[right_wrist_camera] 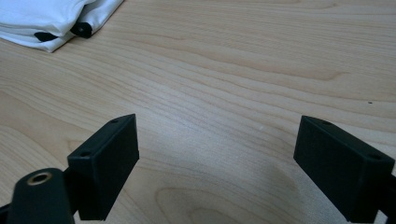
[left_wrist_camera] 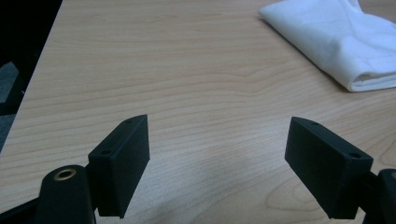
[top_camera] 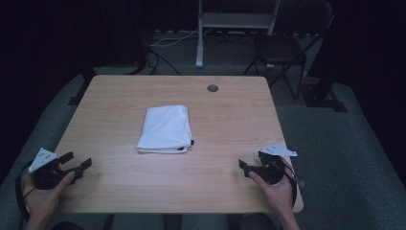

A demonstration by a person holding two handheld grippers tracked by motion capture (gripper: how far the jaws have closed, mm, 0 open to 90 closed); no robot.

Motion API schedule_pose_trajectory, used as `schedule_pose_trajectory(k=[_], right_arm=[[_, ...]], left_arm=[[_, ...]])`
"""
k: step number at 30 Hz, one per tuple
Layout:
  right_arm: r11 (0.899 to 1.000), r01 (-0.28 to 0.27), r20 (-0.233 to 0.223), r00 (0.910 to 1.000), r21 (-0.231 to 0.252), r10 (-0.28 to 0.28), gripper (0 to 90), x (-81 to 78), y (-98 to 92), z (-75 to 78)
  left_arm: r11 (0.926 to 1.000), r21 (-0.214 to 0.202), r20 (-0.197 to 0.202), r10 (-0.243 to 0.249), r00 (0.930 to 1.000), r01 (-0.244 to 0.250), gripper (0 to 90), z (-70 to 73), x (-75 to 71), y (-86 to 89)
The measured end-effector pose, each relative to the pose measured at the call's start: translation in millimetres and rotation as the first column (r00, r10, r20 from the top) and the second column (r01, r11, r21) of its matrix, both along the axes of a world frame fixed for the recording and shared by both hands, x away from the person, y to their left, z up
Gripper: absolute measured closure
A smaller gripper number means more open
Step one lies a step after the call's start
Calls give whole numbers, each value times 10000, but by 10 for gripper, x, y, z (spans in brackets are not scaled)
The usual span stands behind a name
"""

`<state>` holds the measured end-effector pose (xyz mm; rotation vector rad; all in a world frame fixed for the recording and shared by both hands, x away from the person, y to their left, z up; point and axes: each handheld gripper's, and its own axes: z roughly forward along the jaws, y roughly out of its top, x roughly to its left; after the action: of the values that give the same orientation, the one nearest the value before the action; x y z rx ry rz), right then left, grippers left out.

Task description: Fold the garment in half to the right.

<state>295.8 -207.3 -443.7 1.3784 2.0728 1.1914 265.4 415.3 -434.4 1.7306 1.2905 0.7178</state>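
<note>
A folded white cloth (top_camera: 165,129) lies near the middle of the wooden table (top_camera: 119,96), with a dark trim showing at its near right corner. My left gripper (top_camera: 76,162) rests low at the table's near left, open and empty. Near the front right edge my right gripper (top_camera: 252,164) is open too, holding nothing. The cloth (left_wrist_camera: 341,39) reaches into the top right of the left gripper view, well beyond my left gripper (left_wrist_camera: 217,154). In the right gripper view the cloth (right_wrist_camera: 51,21) lies at the top left, far ahead of my right gripper (right_wrist_camera: 217,165).
A round cable hole (top_camera: 212,88) sits near the table's far edge. Beyond the table stand a dark folding chair (top_camera: 282,50) and a grey metal stand (top_camera: 234,21) with cables on the floor. The surroundings are dark.
</note>
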Motion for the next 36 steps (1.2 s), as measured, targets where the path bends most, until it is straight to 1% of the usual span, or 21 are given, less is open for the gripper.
schedule_pose_trajectory(k=[4,7,11,15,19,21,28,33,36], right_arm=[[10000,-6,-3,10000,-66,6,132,-1,8,0],[10000,-19,-49,10000,-92,18,132,0,10,0],[9999,-37,-74,10000,-105,36,133,4,13,-2],[9998,-69,-134,9999,-160,67,132,12,17,-4],[9998,-94,-197,9998,-152,91,132,17,19,-6],[9997,-122,-187,9998,-195,119,132,19,22,-7],[9997,-165,-168,9997,-161,163,132,19,27,-6],[9998,-151,-149,9998,-131,149,133,14,26,-5],[9999,-136,-173,9998,-97,135,132,16,23,-5]], left_arm=[[9999,70,-28,-75,10000,76,216,-8,3,-5],[10000,44,-54,-73,10000,73,216,-17,6,-9],[10000,23,-151,-80,9999,80,216,-30,14,-2],[9999,95,-219,-122,9997,124,215,-32,15,-11],[9999,25,-238,-107,9997,108,216,-31,14,-1],[9999,-10,-205,-105,9997,104,215,-32,13,0],[9999,100,-201,-128,9997,130,216,-30,8,-6],[10000,12,-167,-89,9998,89,216,-30,6,8],[10000,27,-162,-93,9998,94,216,-30,6,7]])
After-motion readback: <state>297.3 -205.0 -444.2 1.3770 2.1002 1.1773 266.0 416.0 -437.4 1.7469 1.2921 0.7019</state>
